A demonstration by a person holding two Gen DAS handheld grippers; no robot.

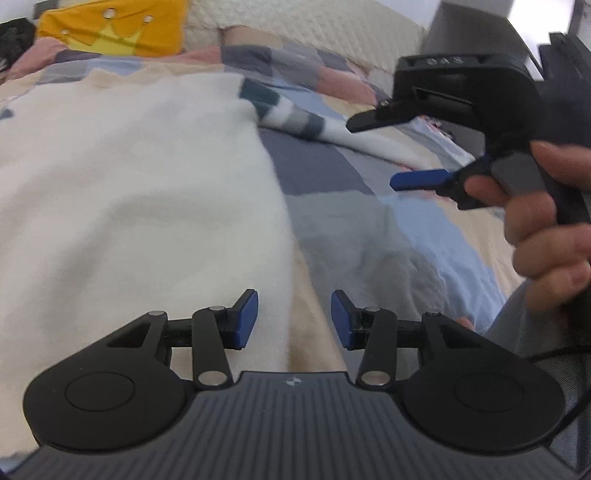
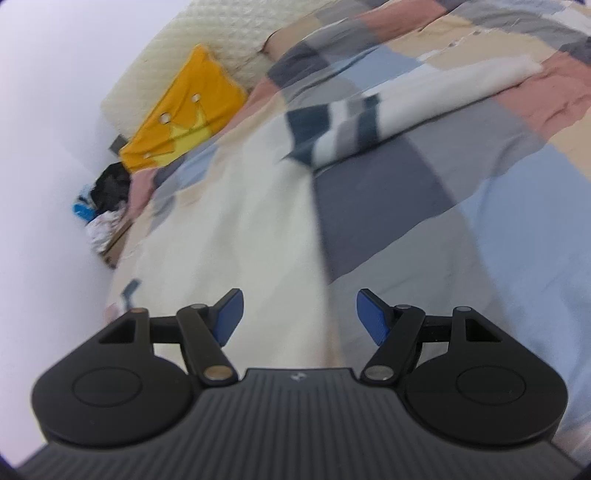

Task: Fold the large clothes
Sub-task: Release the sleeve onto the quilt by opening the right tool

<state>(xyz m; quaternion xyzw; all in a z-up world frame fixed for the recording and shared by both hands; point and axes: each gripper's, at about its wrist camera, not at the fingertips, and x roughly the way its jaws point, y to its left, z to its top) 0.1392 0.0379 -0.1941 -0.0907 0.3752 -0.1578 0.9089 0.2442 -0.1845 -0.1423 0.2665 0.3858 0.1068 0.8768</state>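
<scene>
Left wrist view: the left gripper (image 1: 294, 319) hangs above the right-hand edge of a cream garment (image 1: 140, 192) that lies spread flat on a bed covered by a patchwork quilt (image 1: 354, 214) of blue, grey, beige and pink blocks. Its blue pads stand apart with nothing between them; the garment's edge runs just below and to the left of the gap. To the right of the garment, the right gripper (image 1: 384, 153) hovers over the quilt, held by a hand (image 1: 546, 221), its two fingers spread and empty. The garment's sleeve (image 1: 291, 110), banded in dark teal, grey and white, stretches away from the body toward that gripper, lying on the quilt. Beyond the garment, an orange cushion (image 1: 110, 26) with a yellow crown leans on a quilted cream headboard (image 1: 314, 26). In the right wrist view, the right gripper (image 2: 300, 317) shows the same wide, empty gap above the garment's edge.
</scene>
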